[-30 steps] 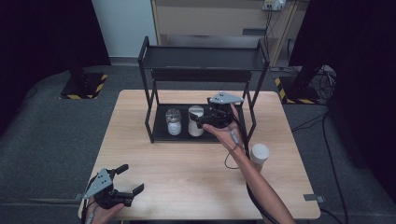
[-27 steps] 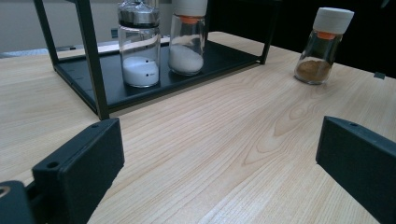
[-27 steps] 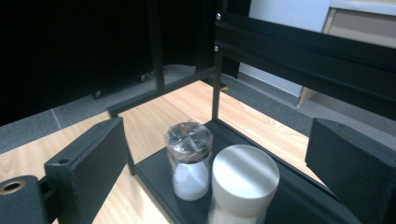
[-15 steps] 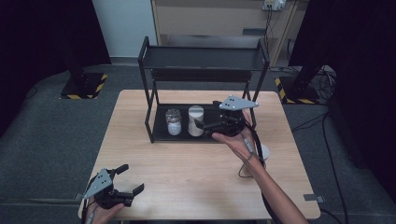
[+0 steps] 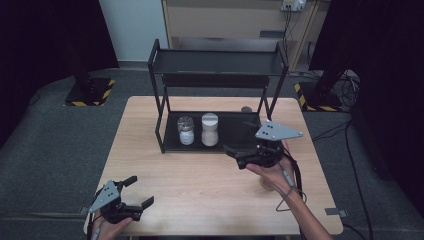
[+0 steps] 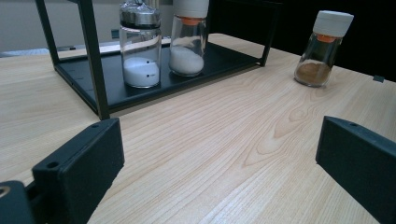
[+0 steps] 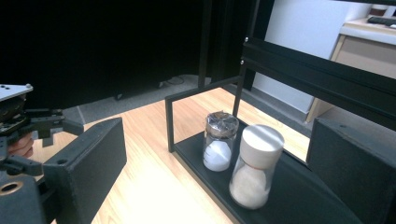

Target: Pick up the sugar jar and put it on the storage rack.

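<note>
Brown spice jar (image 6: 324, 49) just behind right hand-held gripper (image 5: 235, 152), jaws apart, empty.

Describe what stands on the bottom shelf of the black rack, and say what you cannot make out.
On the black rack's bottom shelf stand two jars: a metal-capped jar and a white-lidded jar, both holding white powder. The shelf's right end is partly hidden behind the right gripper.

Light falls from above onto the desk (image 5: 200, 175), which is bright against dark, underexposed surroundings beyond the rack (image 5: 215, 75). The high view is soft and slightly grainy. In the left gripper view, the near fingers (image 6: 79, 163) are blurred, while the wood grain is sharp. In the right gripper view, a bright patch glares on the desk left of the rack.
</note>
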`<state>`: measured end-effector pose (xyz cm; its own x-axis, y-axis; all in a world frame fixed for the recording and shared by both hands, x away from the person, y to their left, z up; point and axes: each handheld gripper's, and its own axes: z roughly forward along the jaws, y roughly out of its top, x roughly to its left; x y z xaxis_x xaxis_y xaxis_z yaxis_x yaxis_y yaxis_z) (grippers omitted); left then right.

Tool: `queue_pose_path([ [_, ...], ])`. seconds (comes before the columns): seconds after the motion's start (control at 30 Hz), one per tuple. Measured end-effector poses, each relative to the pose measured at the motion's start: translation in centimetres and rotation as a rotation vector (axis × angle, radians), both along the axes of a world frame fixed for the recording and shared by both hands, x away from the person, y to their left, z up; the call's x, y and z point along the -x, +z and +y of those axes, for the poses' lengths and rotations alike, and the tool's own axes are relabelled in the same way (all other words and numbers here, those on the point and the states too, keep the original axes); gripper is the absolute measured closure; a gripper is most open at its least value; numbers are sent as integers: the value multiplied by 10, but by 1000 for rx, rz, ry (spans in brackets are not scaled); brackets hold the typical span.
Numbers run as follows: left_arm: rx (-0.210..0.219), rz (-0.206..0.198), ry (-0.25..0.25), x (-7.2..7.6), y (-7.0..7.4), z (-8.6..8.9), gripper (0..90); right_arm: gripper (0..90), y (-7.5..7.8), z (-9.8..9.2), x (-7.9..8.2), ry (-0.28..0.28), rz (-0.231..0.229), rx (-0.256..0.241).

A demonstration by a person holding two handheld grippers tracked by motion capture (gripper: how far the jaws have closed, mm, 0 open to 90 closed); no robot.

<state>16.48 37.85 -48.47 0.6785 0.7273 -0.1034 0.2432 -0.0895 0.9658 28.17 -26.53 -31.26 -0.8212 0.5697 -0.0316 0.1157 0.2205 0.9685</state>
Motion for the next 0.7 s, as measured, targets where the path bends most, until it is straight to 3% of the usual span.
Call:
queue_pose_path([
  [0.27,2,3,3,-1,0,0,1,53,-5,-28,28,-28,-25,-2],
  [0.7,6,4,7,0,0,0,0,53,-22,-65,64,-97,-22,-13],
])
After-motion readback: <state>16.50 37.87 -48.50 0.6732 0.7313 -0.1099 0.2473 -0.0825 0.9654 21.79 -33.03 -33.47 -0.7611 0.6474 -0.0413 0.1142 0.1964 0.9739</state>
